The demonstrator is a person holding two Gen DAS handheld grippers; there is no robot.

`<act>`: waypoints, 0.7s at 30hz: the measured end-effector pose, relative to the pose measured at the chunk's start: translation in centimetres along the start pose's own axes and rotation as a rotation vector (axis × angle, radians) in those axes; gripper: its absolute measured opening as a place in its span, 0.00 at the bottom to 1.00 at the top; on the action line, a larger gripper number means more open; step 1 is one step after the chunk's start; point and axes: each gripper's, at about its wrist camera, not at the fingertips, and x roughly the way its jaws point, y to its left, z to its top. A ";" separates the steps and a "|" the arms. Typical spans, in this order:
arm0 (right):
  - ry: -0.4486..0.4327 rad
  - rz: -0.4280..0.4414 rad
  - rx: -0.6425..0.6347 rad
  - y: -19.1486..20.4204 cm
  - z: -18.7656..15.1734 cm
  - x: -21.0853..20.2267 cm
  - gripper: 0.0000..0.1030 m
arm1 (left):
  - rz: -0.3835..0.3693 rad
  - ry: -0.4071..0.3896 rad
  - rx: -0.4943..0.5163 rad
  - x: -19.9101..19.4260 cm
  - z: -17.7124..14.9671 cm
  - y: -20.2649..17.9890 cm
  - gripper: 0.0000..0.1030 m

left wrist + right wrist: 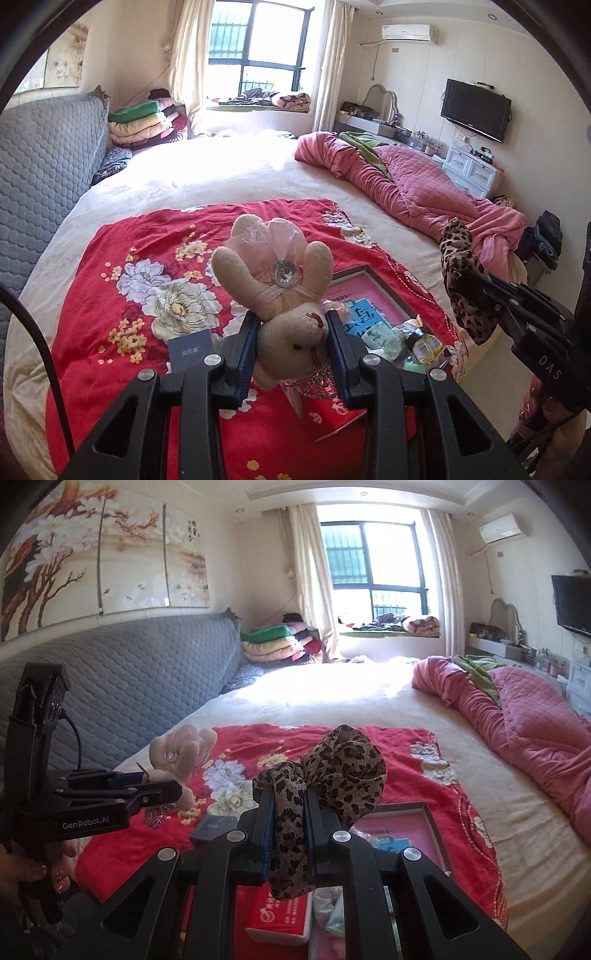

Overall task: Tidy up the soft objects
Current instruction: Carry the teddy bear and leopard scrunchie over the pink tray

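Note:
My left gripper (pixel 291 325) is shut on a beige plush rabbit (pixel 280 280) with a pink bow and a gem, holding it by the head above the red floral blanket (pixel 147 266). My right gripper (pixel 289 812) is shut on a leopard-print scarf (pixel 340 764), which bunches above the fingers and hangs below them. In the left wrist view the right gripper (pixel 476 291) shows at the right with the scarf (pixel 461 266). In the right wrist view the left gripper (pixel 159 782) shows at the left with the rabbit (pixel 181 753).
A framed tray (pixel 369 291) with a blue packet, tissues and small wrappers lies on the blanket, with a red tissue box (pixel 280 915) and a dark small box (pixel 190 349) near it. A pink quilt (pixel 413 184) lies along the bed's right side. A grey headboard (pixel 44 166) is left.

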 end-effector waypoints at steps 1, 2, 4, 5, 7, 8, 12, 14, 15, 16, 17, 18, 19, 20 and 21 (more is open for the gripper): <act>-0.005 -0.011 0.009 -0.7 -0.1 -0.3 0.14 | -0.007 0.001 0.010 0.2 0.1 -0.7 0.35; -0.007 -0.019 0.014 -1.3 -0.2 -0.6 0.14 | -0.010 0.005 0.025 0.4 0.1 -1.6 0.35; -0.008 -0.039 0.028 -2.3 -0.4 -0.9 0.14 | -0.022 0.010 0.045 1.0 0.2 -2.9 0.35; -0.006 -0.048 0.037 -2.9 -0.5 -1.1 0.14 | -0.031 0.020 0.055 1.5 0.2 -3.6 0.35; -0.004 -0.063 0.055 -4.0 -0.9 -1.4 0.14 | -0.052 0.036 0.072 2.5 0.1 -5.0 0.35; -0.002 -0.073 0.062 -4.5 -1.0 -1.4 0.14 | -0.058 0.046 0.085 3.1 0.0 -5.6 0.35; 0.019 -0.111 0.081 -6.2 -1.9 -1.1 0.14 | -0.093 0.095 0.115 5.9 -0.5 -7.9 0.35; 0.033 -0.114 0.099 -7.0 -2.6 -0.7 0.14 | -0.099 0.124 0.129 7.4 -1.1 -8.7 0.35; 0.043 -0.114 0.105 -7.3 -3.2 -0.3 0.14 | -0.101 0.140 0.137 8.3 -1.3 -9.1 0.35; 0.056 -0.113 0.107 -7.5 -3.6 0.1 0.14 | -0.102 0.154 0.139 9.2 -1.6 -9.3 0.35; 0.067 -0.113 0.109 -7.7 -4.0 0.6 0.14 | -0.106 0.169 0.142 10.0 -1.8 -9.5 0.35; 0.080 -0.108 0.112 -7.8 -4.5 1.1 0.14 | -0.102 0.186 0.147 10.9 -2.1 -9.7 0.35; 0.095 -0.106 0.112 -8.0 -4.9 1.6 0.14 | -0.099 0.198 0.151 11.6 -2.3 -9.8 0.35; 0.106 -0.107 0.111 -8.0 -5.4 2.1 0.14 | -0.096 0.207 0.155 12.3 -2.5 -9.8 0.35; 0.118 -0.107 0.111 -8.1 -5.7 2.6 0.14 | -0.090 0.222 0.153 13.1 -2.7 -9.8 0.35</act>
